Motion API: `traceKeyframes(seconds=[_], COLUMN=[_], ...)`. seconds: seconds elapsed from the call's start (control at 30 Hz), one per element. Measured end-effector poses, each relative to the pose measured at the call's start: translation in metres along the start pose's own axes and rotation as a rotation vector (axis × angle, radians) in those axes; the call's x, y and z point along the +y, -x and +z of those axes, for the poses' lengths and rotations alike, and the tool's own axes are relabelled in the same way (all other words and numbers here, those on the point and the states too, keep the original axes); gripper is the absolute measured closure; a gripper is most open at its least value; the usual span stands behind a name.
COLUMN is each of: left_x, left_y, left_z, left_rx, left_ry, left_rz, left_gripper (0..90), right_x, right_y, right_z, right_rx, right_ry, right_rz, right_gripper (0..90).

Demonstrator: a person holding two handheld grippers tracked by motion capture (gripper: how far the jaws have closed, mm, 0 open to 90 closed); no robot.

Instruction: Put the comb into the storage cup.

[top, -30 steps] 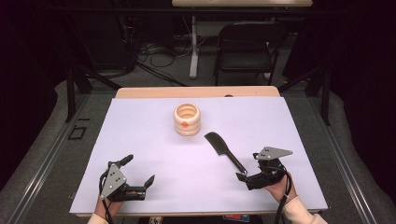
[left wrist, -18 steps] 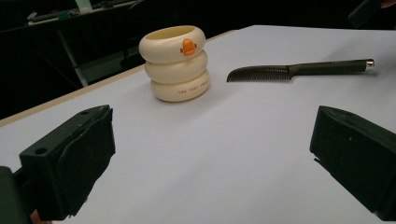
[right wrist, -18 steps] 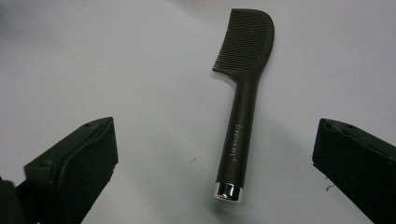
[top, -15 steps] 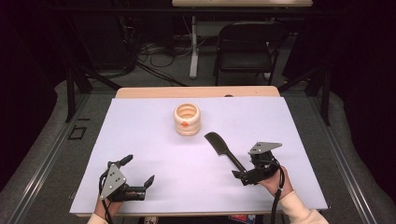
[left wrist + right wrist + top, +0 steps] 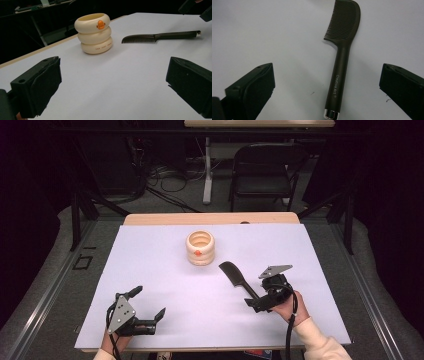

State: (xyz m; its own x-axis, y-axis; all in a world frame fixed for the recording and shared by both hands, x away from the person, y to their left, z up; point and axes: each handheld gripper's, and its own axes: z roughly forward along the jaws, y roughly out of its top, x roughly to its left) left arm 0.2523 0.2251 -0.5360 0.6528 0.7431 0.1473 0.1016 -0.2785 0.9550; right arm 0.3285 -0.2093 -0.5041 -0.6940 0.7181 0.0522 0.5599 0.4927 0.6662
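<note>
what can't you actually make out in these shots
- Inside of the cream holder: its own wall hides the bottom in the high view and the left gripper view.
- Small print on the holder's lowest ring, left gripper view: too small to read fully.
- Right gripper jaws, high view: too small to judge their gap over the comb handle.

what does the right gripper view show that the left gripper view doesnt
Right gripper view alone: the white lettering on the comb's handle, the silver cap at its end seen close, the teeth one by one, and the right gripper open with the handle between its jaws, untouched.

Left gripper view alone: the cream holder of three stacked rings with an orange mark, the table's far edge, and the left gripper open over bare cover.

Both: the black comb lying flat on the white table cover.
</note>
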Motion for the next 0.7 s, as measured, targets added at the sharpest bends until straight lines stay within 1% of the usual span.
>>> traceKeyframes(seconds=[0.1,0.17,0.33,0.57,0.6,0.7], left_x=[0.0,0.0,0.0,0.0,0.0,0.0], left_y=[0.0,0.0,0.0,0.0,0.0,0.0], left_z=[0.0,0.0,0.0,0.001,0.001,0.0], left_rx=[0.001,0.0,0.001,-0.001,-0.002,-0.001], left_ry=[0.002,-0.001,-0.004,-0.005,-0.004,-0.003], left_rz=[-0.003,-0.003,-0.004,-0.005,-0.005,-0.004], left_gripper=[0.0,0.0,0.1,0.1,0.1,0.1], right_x=[0.005,0.006,0.011,0.019,0.02,0.024], right_y=[0.001,0.001,0.003,0.004,0.003,0.003], right_z=[0.003,0.004,0.009,0.013,0.014,0.017], right_rx=[-0.008,-0.007,-0.024,-0.027,-0.029,-0.028], right_ry=[-0.028,-0.032,-0.078,-0.123,-0.133,-0.153], right_rz=[0.003,0.002,0.01,0.011,0.02,0.017], right_gripper=[0.0,0.0,0.0,0.0,0.0,0.0])
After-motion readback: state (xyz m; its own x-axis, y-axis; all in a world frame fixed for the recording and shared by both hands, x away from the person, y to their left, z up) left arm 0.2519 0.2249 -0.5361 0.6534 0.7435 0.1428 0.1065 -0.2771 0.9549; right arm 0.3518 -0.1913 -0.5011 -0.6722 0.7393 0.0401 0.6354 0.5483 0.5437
